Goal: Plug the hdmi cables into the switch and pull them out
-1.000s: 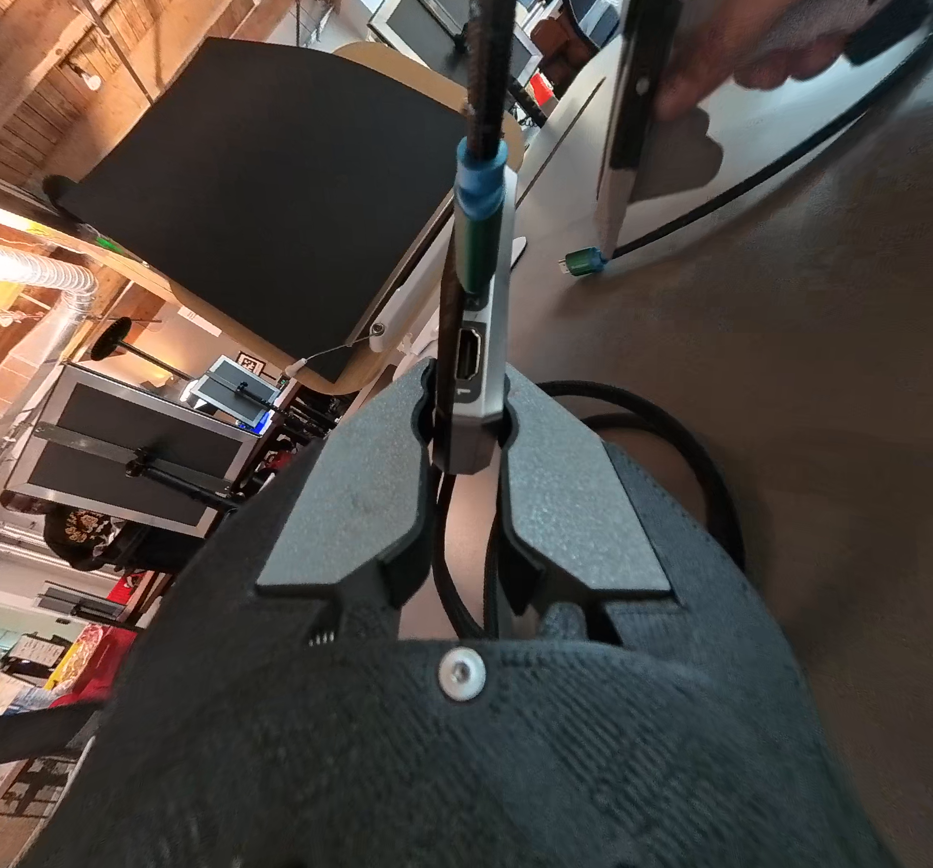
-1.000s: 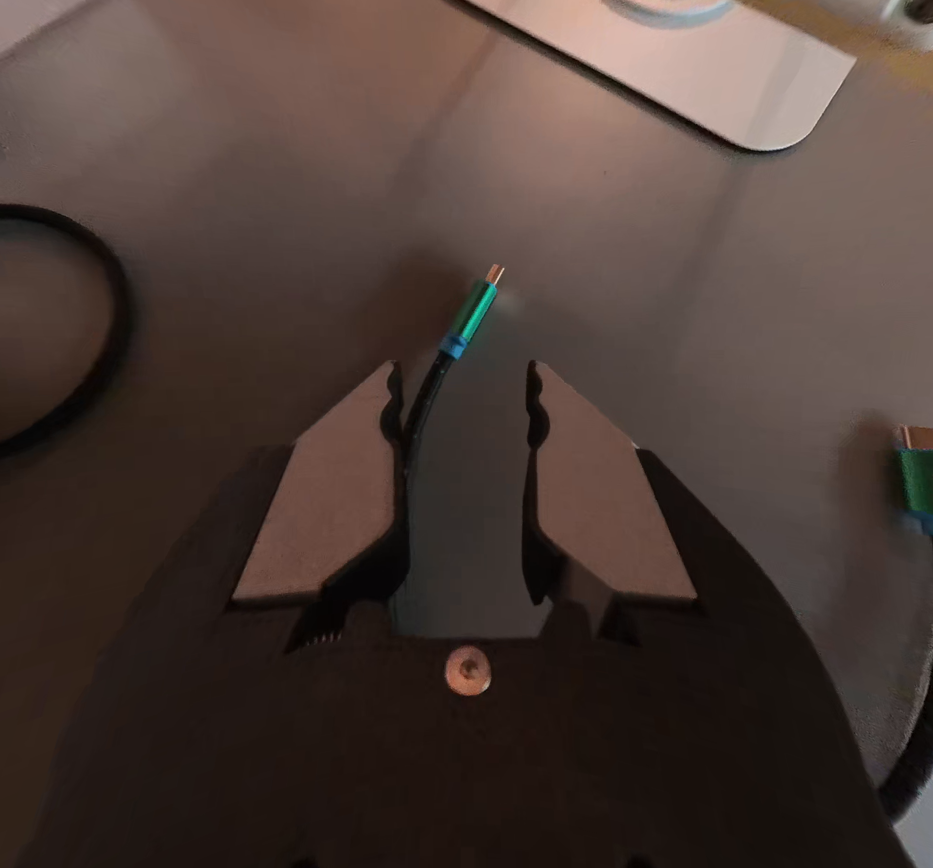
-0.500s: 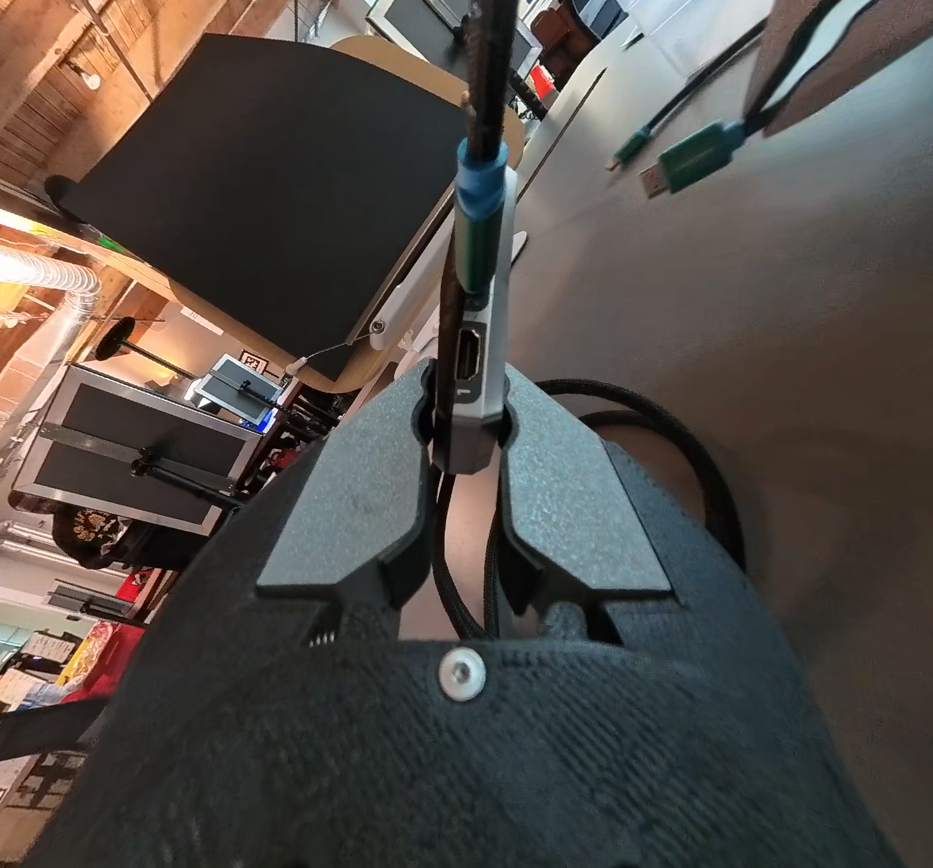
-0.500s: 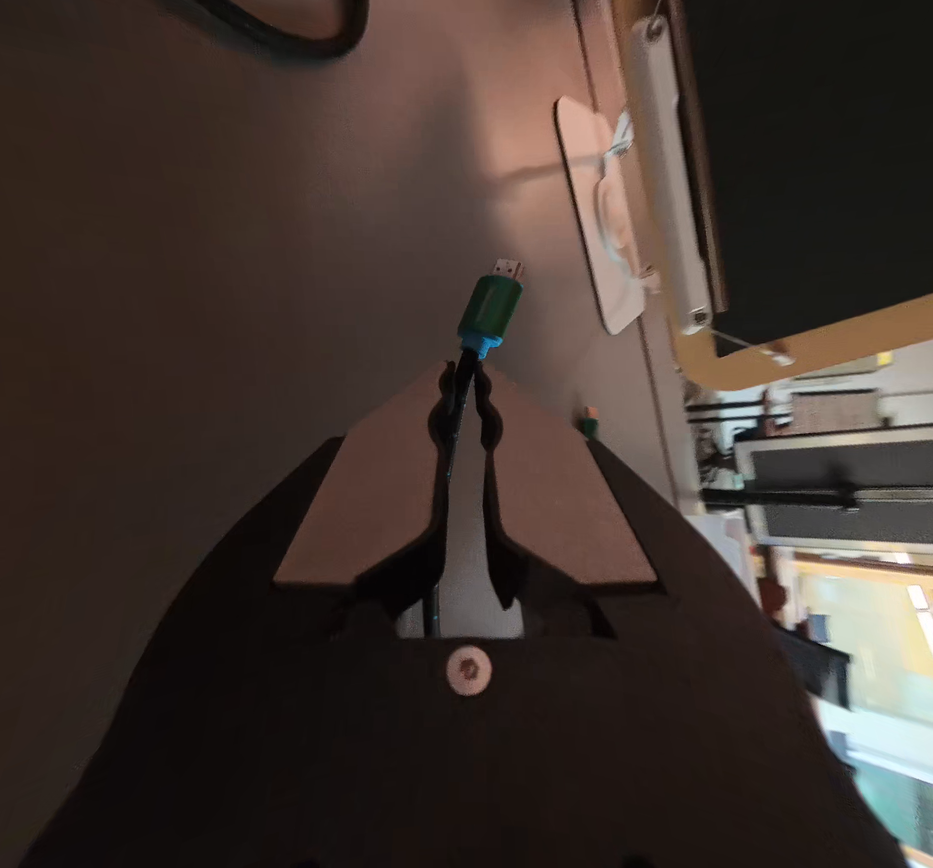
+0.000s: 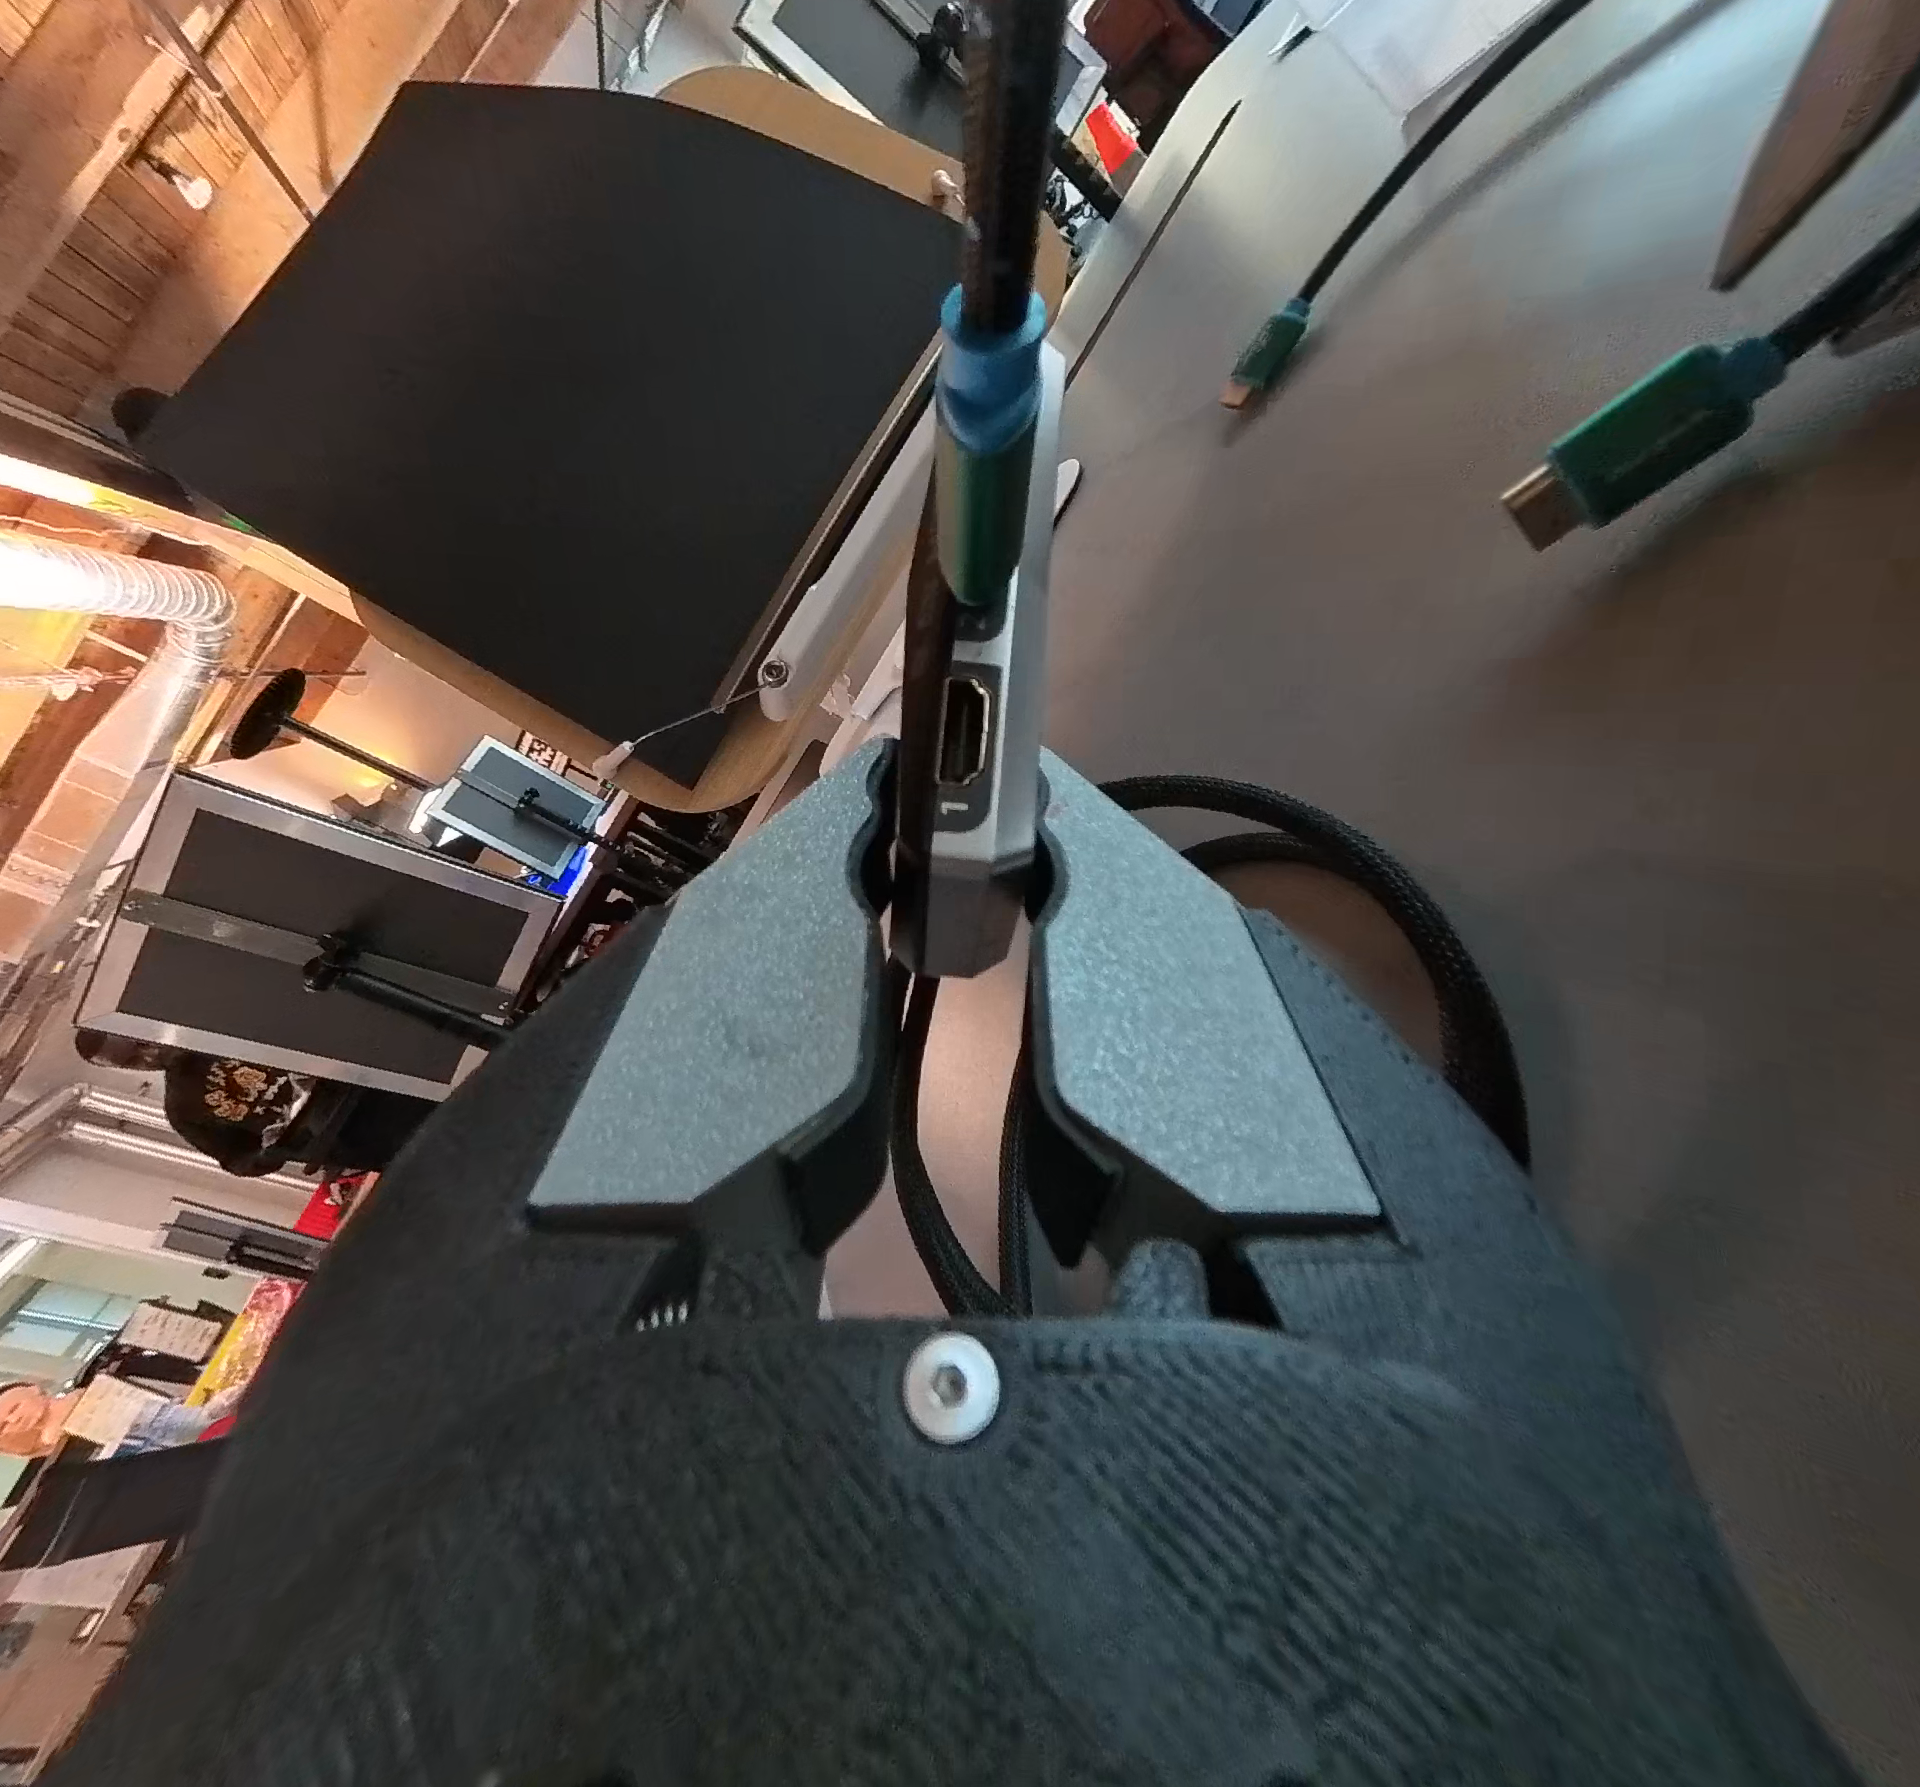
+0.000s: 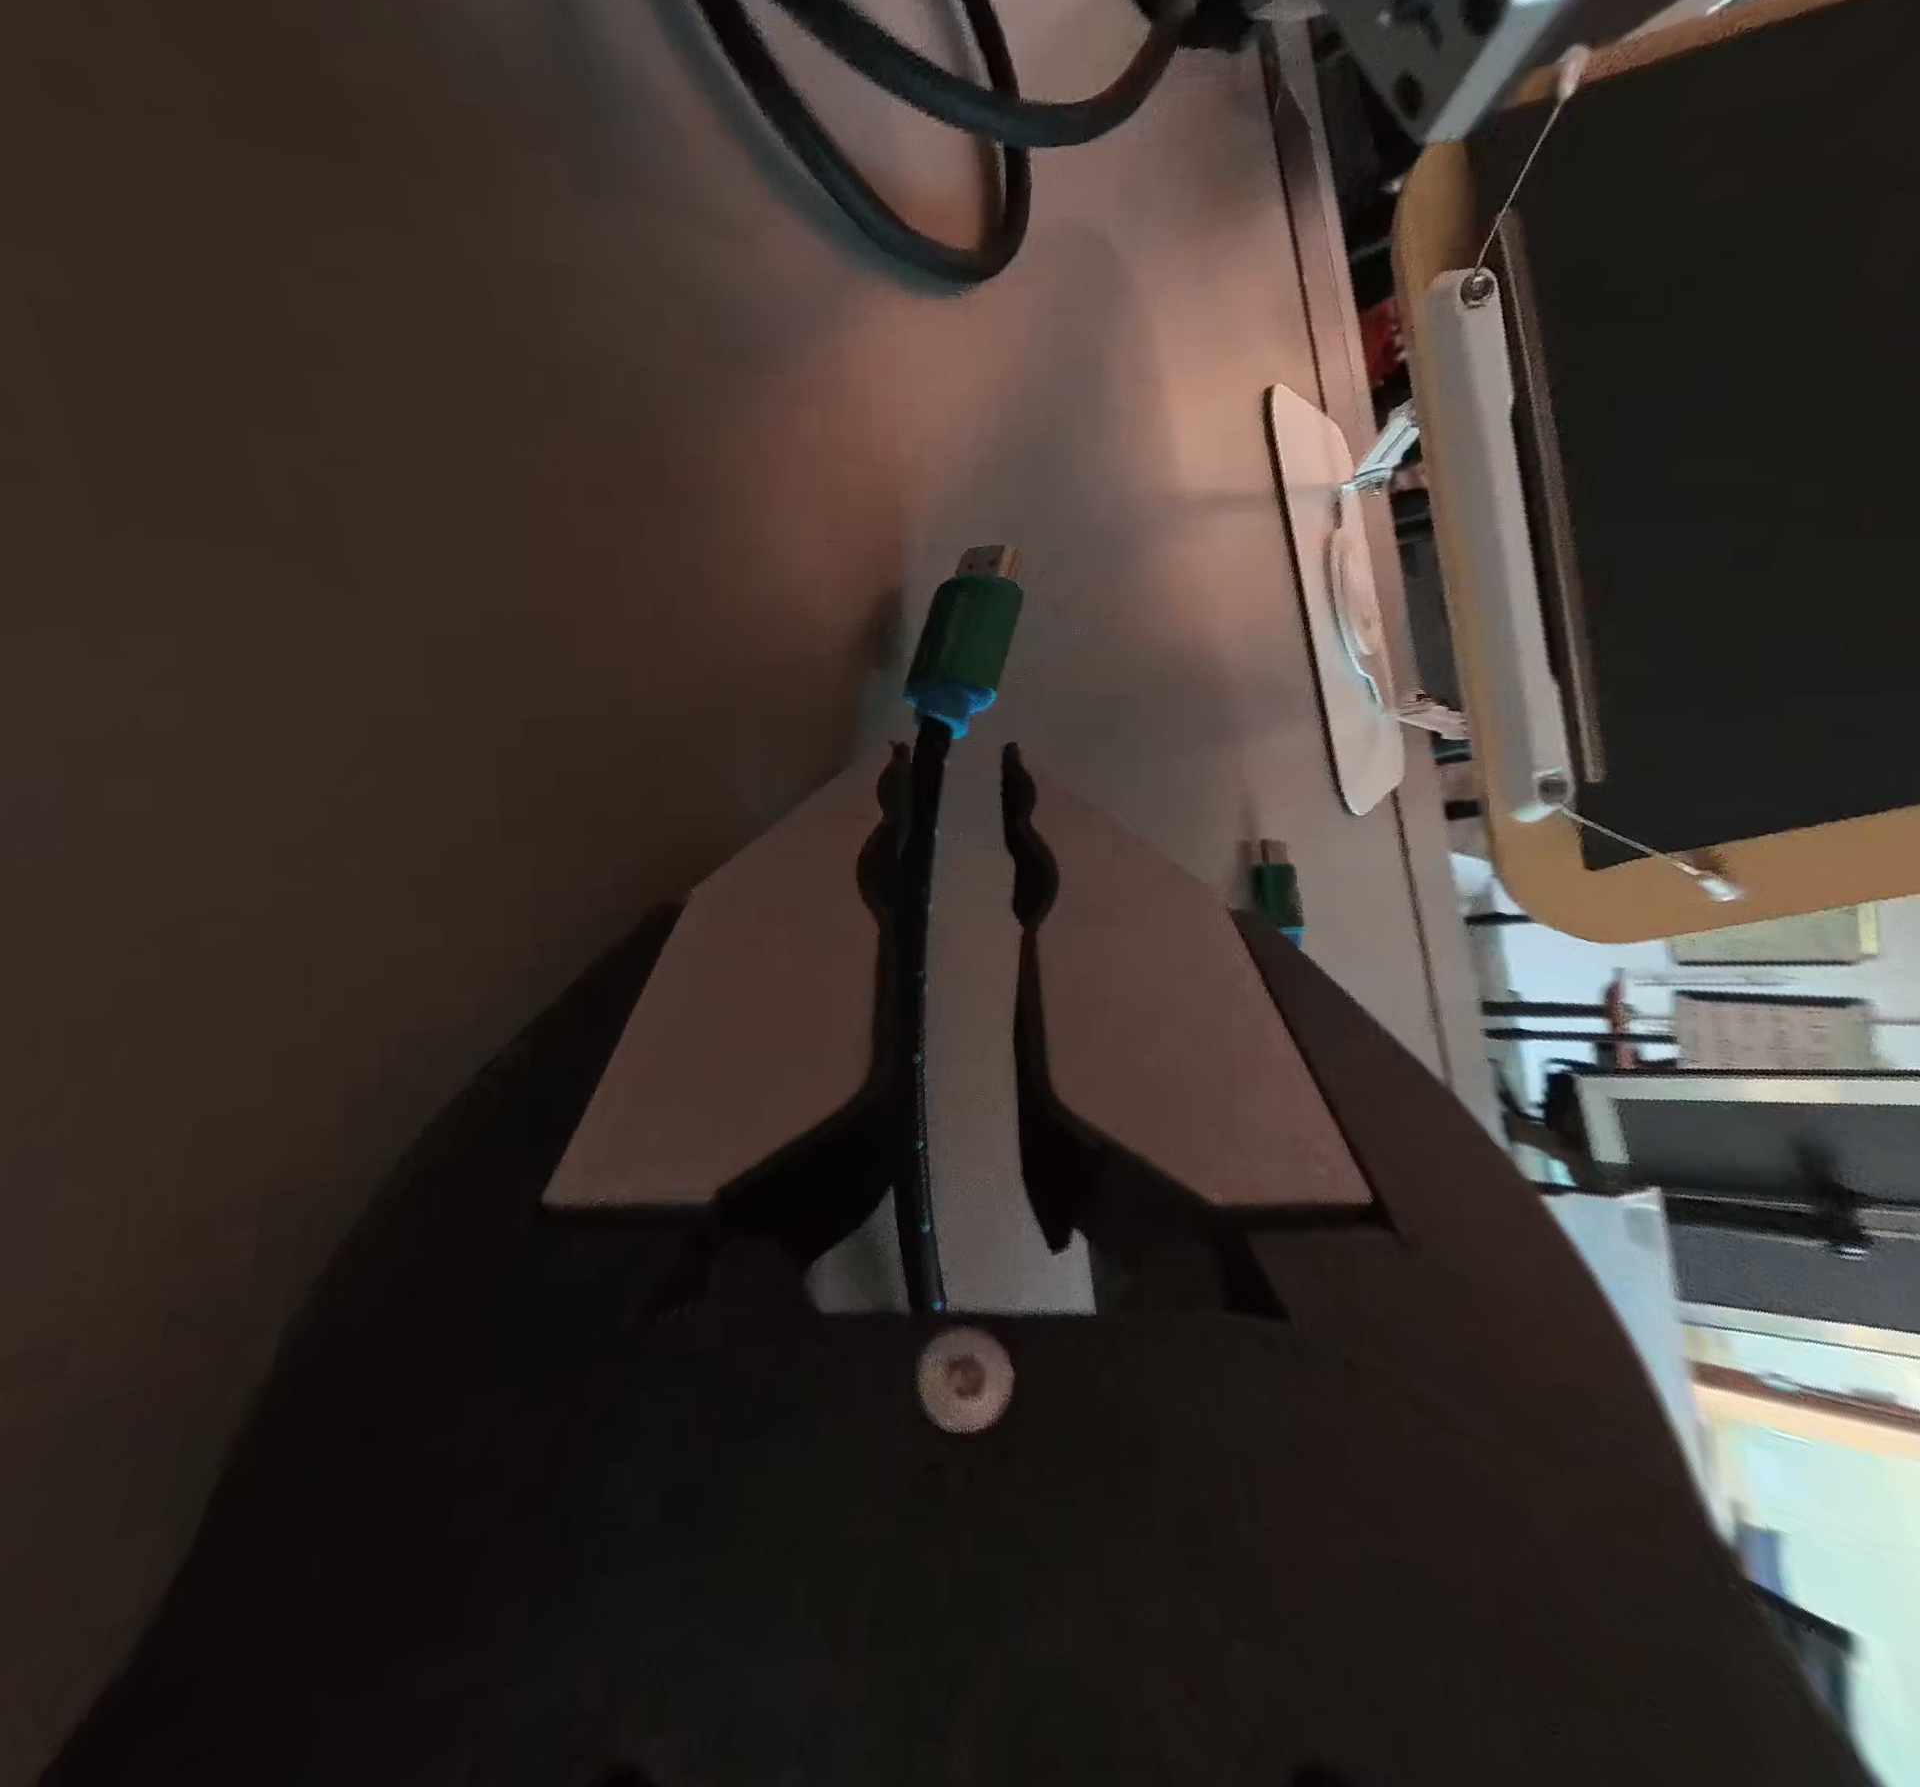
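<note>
My left tool (image 5: 961, 890) is clamped on the grey HDMI switch (image 5: 982, 802), both pads pressed against its lower end, with one green-and-blue plug (image 5: 982, 470) seated in its far port and a free port (image 5: 961, 729) facing me nearer the pads. My right tool (image 6: 954, 771) stands part open: a black cable (image 6: 923, 1010) runs along its left finger while a clear gap separates it from the right finger, and the cable's green HDMI plug (image 6: 961, 636) sticks out just past the fingertips. The tabletop (image 5: 1455, 802) is a smooth, matte grey-brown surface. On it lie a braided black cable loop (image 5: 1434, 958) just behind my left tool and another green plug (image 5: 1270, 355) farther off. A dark monitor with a wooden rim (image 5: 540, 449) stands at the far edge on a white stand with a flat base (image 6: 1335, 594). Beyond are timber beams (image 5: 125, 75), a silver duct (image 5: 125, 584) and more screens (image 5: 312, 937).
</note>
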The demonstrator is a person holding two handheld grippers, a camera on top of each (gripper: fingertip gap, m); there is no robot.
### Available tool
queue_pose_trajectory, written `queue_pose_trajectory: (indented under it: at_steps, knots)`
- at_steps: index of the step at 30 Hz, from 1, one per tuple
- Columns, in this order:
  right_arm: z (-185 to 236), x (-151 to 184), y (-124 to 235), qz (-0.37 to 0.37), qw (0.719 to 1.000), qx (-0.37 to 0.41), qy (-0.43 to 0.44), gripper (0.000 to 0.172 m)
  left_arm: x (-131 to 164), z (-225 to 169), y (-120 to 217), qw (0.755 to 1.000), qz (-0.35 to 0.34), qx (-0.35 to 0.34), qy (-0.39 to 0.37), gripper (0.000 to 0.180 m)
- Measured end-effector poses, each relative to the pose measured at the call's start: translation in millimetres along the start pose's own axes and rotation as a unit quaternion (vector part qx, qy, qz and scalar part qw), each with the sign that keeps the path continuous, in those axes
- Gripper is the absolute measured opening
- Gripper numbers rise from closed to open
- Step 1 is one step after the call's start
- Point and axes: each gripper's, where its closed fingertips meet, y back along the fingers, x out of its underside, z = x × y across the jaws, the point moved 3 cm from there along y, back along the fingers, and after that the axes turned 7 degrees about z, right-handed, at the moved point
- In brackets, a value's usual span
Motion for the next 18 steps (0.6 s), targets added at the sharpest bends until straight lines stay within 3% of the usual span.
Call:
queue_pose_trajectory:
  at_steps: [5,10,18]
  knots:
    - [0,2,3,-0.033,0.992,-0.087,-0.09,0.026,0,-1,0,1.0,0.0,0.001,-0.002,0.02]
    - [-16,2,10,-0.075,0.975,-0.113,-0.176,0.022,0,-1,0,1.0,0.001,0.0,-0.005,0.02]
    - [-42,6,23,-0.159,0.911,-0.188,-0.332,0.026,0,-2,0,1.0,0.002,0.0,-0.008,0.02]
